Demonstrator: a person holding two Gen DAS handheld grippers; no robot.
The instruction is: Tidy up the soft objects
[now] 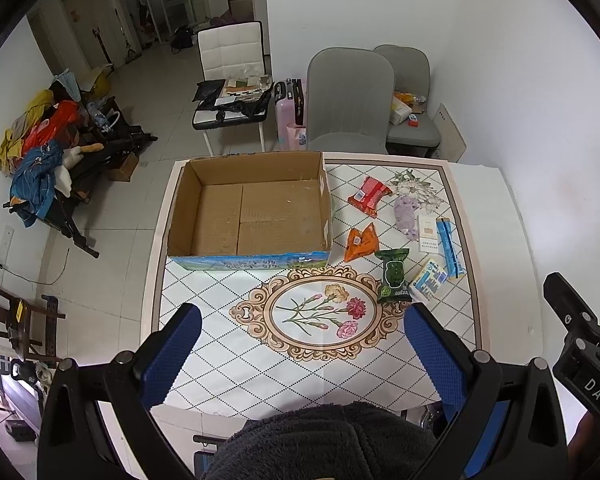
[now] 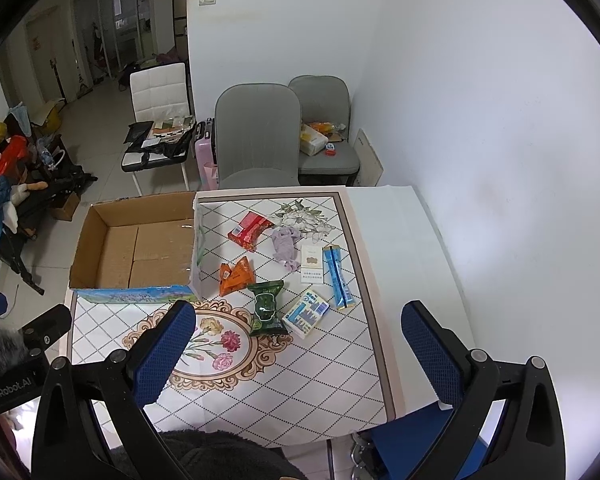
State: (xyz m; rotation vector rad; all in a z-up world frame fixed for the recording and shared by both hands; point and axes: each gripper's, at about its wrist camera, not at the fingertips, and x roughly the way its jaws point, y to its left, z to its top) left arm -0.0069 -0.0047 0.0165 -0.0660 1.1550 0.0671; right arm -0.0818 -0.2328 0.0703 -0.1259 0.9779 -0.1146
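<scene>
An empty cardboard box (image 1: 252, 212) (image 2: 140, 248) stands at the table's far left. To its right lie a red packet (image 1: 369, 194) (image 2: 250, 230), a lilac soft cloth (image 1: 406, 216) (image 2: 284, 247), an orange pouch (image 1: 362, 243) (image 2: 237, 275), a green packet (image 1: 394, 276) (image 2: 266, 308), a blue-white tissue pack (image 1: 428, 278) (image 2: 305, 314), a white card (image 1: 428, 234) (image 2: 312, 263) and a blue stick pack (image 1: 451, 248) (image 2: 338, 278). My left gripper (image 1: 302, 356) hovers open above the flower medallion. My right gripper (image 2: 300, 356) hovers open over the near right of the table, holding nothing.
The table (image 1: 228, 356) (image 2: 396, 232) wears a patterned cloth. Two grey chairs (image 1: 348, 100) (image 2: 256, 136) stand behind it against the white wall, beside a pink suitcase (image 1: 286, 120). A white chair (image 1: 232, 80) and a clothes pile (image 1: 40, 152) occupy the floor at left.
</scene>
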